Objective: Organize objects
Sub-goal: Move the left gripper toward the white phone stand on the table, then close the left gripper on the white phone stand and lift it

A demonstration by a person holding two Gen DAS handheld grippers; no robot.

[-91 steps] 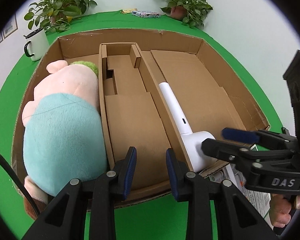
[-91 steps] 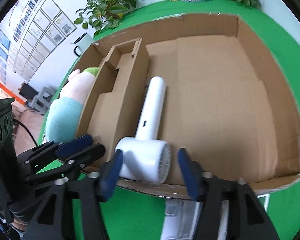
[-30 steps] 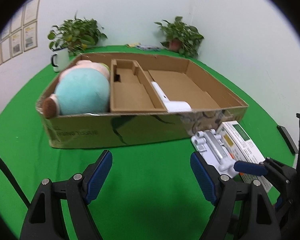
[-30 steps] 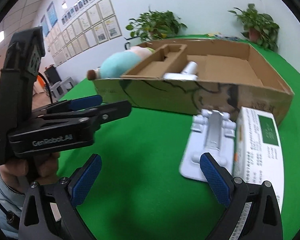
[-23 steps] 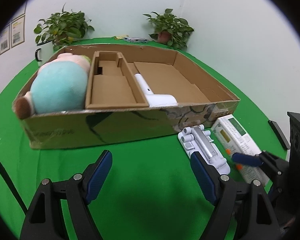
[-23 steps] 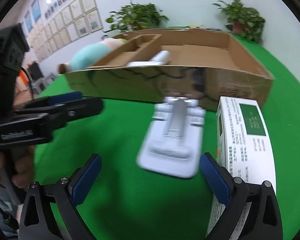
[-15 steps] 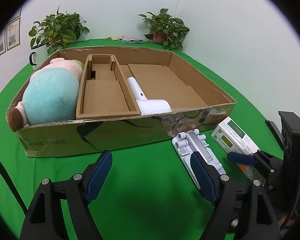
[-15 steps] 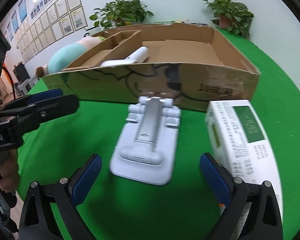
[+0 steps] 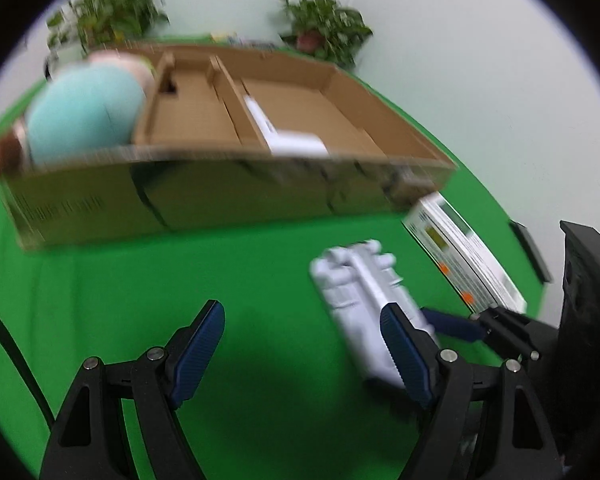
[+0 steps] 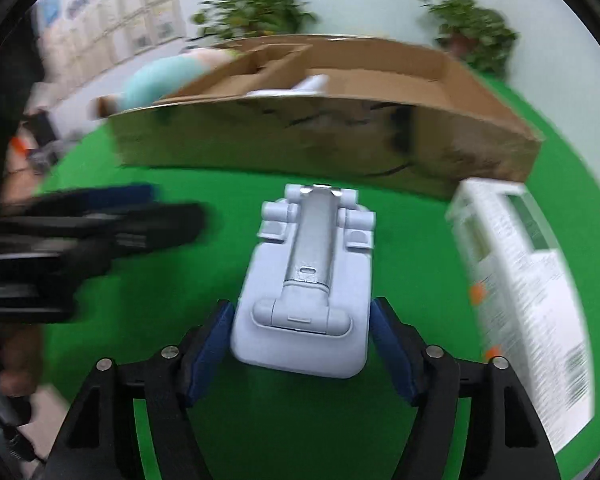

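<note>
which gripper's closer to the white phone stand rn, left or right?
Right. The right gripper has its fingers on either side of the phone stand. The left gripper hangs open over bare green cloth to the stand's left.

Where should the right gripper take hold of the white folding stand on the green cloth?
Grip the white folding stand across its wide flat base, near end, coming low from the front as the right gripper does. The long side edges are straight and parallel; the silver arm lies folded on top.
</note>
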